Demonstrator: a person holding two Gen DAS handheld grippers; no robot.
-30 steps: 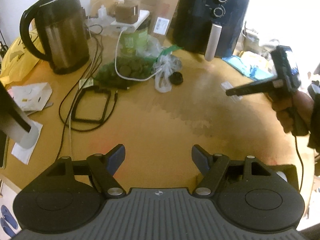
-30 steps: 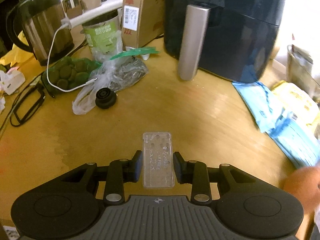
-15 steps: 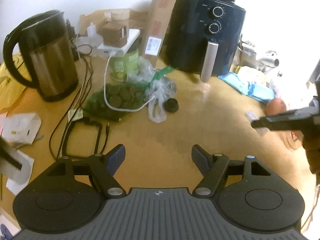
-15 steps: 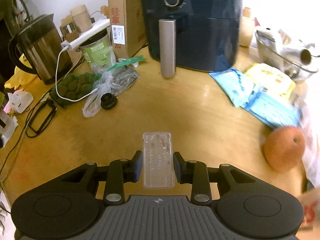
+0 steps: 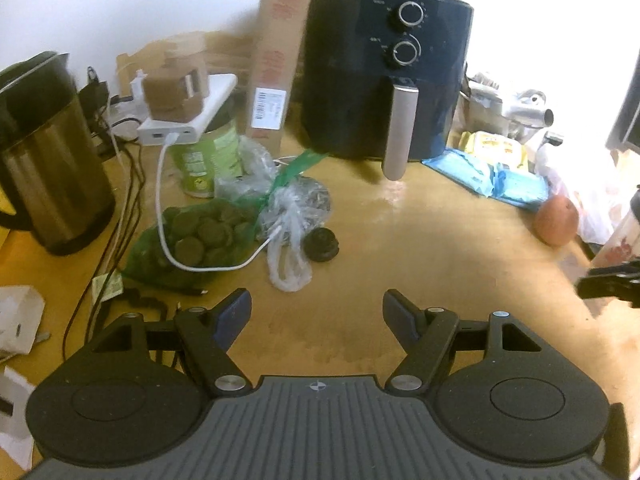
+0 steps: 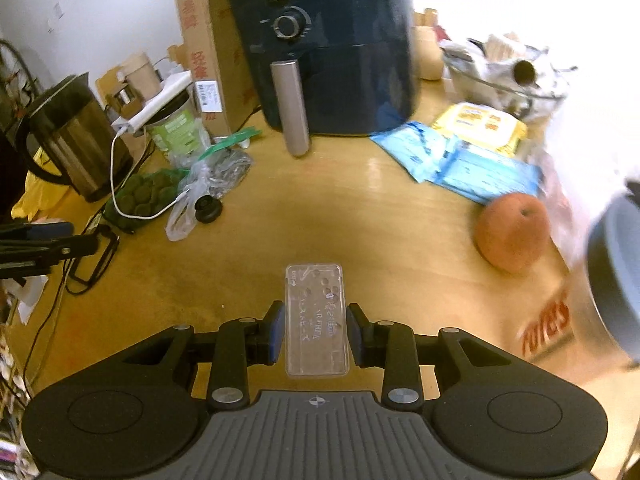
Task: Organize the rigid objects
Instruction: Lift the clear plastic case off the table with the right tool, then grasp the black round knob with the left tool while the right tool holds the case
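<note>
Legible writing is scarce. The tall cardboard box beside the air fryer carries red characters and a white barcode label, neither readable. A container at the right edge shows red lettering, blurred. The green can has a printed label, illegible.

Right gripper: jaws drawn in close, blue pads pressing both long edges of a clear plastic case. The case is flat, rectangular and transparent, with faint embossed text and small round marks on its face — not readable. It is held clear of the wooden table, its far end projecting forward past the fingertips. An orange-red fruit lies on the table to its right, well apart.

Left gripper: jaws spread wide, nothing between the pads, only bare table beneath. A black round cap sits ahead of it, next to a knotted clear bag.
</note>
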